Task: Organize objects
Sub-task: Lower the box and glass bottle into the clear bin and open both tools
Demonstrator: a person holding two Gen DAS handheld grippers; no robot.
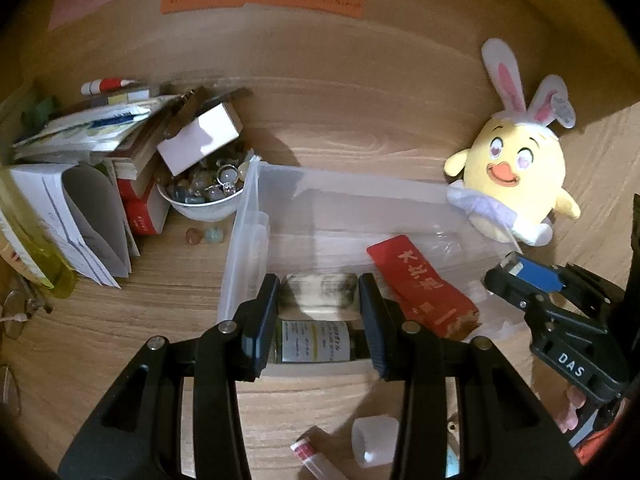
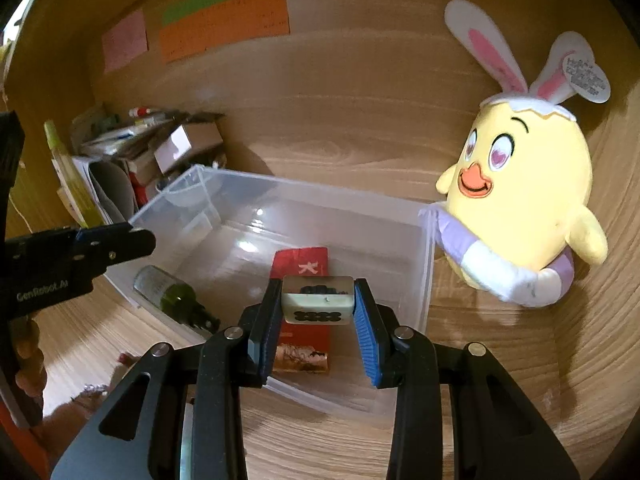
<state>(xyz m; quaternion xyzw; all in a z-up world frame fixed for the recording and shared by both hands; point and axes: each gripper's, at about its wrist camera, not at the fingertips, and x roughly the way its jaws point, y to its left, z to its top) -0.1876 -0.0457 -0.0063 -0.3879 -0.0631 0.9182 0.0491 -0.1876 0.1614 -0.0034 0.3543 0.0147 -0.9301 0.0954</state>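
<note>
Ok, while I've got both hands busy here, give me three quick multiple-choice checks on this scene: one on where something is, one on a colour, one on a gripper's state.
1. Where is the red packet?
A. On the book stack
B. Inside the clear bin
C. Under the plush chick

2. What colour is the plush chick's body?
A. Yellow
B. Green
C. Blue

3. What is the right gripper doing?
A. Open and empty
B. Shut on the red packet
C. Shut on a mahjong tile

Answers:
1 B: the red packet lies on the floor of the clear bin, within its walls.
2 A: the plush chick is yellow, with white and pink rabbit ears.
3 C: the right gripper pinches the cream mahjong tile between its pads, above the bin.
</note>
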